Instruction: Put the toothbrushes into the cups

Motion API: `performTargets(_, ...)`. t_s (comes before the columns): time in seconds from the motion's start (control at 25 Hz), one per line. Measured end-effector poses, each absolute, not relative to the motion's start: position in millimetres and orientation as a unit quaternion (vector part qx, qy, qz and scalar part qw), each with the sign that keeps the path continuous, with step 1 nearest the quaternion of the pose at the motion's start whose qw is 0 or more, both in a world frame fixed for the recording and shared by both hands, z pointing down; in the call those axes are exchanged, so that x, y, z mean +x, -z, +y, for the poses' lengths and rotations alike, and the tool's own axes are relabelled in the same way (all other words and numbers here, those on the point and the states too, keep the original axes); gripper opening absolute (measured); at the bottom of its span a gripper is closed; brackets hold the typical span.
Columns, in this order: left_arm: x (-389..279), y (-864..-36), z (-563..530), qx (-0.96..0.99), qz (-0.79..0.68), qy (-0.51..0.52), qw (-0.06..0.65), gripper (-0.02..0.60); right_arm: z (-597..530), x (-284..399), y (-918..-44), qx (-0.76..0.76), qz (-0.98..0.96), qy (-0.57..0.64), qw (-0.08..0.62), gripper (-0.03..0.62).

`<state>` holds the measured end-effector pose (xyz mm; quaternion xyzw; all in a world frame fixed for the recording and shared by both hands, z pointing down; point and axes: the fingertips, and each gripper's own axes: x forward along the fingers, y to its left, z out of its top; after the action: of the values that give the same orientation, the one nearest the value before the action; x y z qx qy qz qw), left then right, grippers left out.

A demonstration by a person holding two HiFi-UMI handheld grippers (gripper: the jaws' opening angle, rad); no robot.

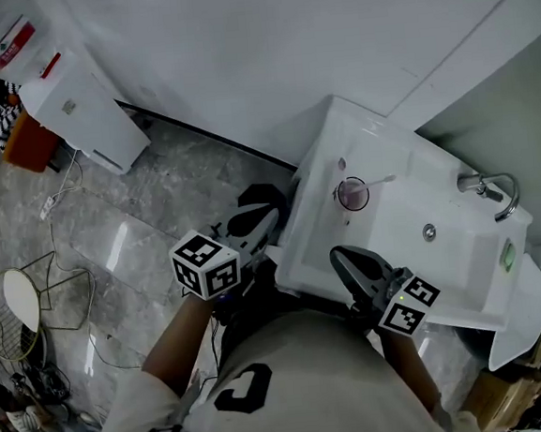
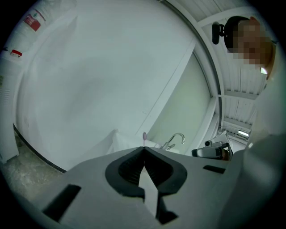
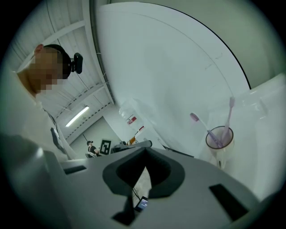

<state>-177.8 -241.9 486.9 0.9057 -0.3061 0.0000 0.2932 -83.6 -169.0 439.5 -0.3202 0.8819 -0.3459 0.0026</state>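
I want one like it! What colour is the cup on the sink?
The cup is see-through purple, clearest in the right gripper view.

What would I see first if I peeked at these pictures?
You'd spot the cup first, with two purple toothbrushes standing in it. It sits on the rim of the white sink, at the end away from the tap. Next you'd see the left gripper and right gripper, both shut and empty, held in front of the sink.
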Motion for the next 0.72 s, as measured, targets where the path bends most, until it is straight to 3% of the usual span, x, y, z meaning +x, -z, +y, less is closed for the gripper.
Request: performTargets(0.72, -99, -468, -185, 0.933, -0.248, -0.061, 0.254, 0.02, -112, -33, -437, -0.314, 0.889, 0.333, 0.021, 0.009)
